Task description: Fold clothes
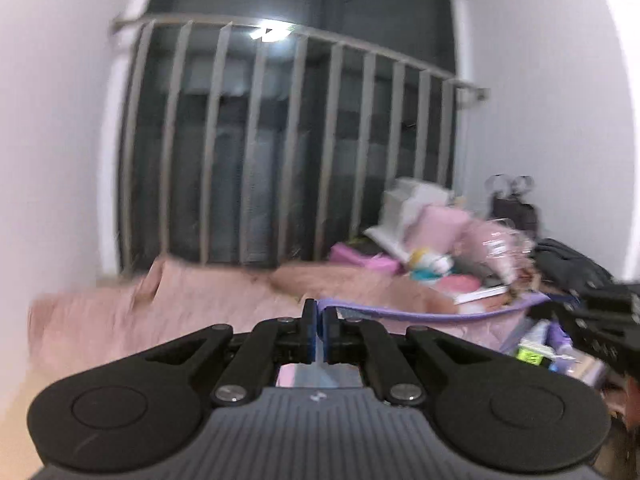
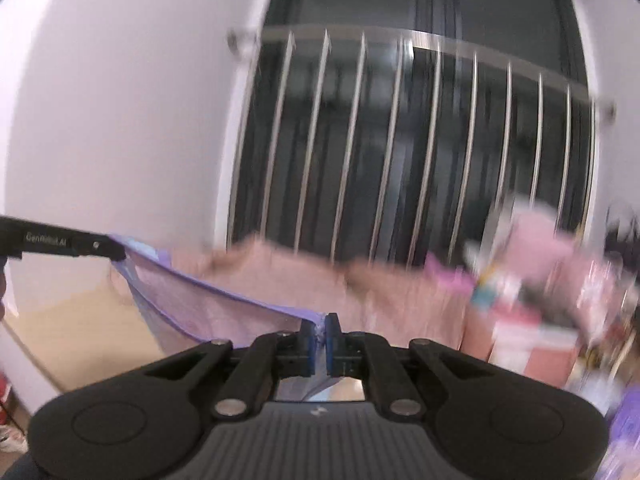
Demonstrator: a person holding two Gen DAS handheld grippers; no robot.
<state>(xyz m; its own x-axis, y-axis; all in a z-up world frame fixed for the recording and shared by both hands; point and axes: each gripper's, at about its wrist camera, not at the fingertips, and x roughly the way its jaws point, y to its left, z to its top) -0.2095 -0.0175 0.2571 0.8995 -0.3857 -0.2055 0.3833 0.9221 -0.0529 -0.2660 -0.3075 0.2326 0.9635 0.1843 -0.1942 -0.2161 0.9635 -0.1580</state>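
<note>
Blue-padded fingers of the left gripper (image 1: 319, 334) pinch one edge of a thin lilac garment with a purple hem (image 1: 404, 307), and the right gripper (image 2: 320, 342) is likewise clamped on the cloth's other edge, so the fabric (image 2: 208, 304) hangs stretched in the air between them. Below and beyond lies a rumpled pink quilted bedspread (image 1: 168, 312). Farther right sits a blurred heap of pink pillows, toys and bags (image 1: 452, 240). Behind everything stands a grey metal railing (image 1: 280, 140) across a dark window.
</note>
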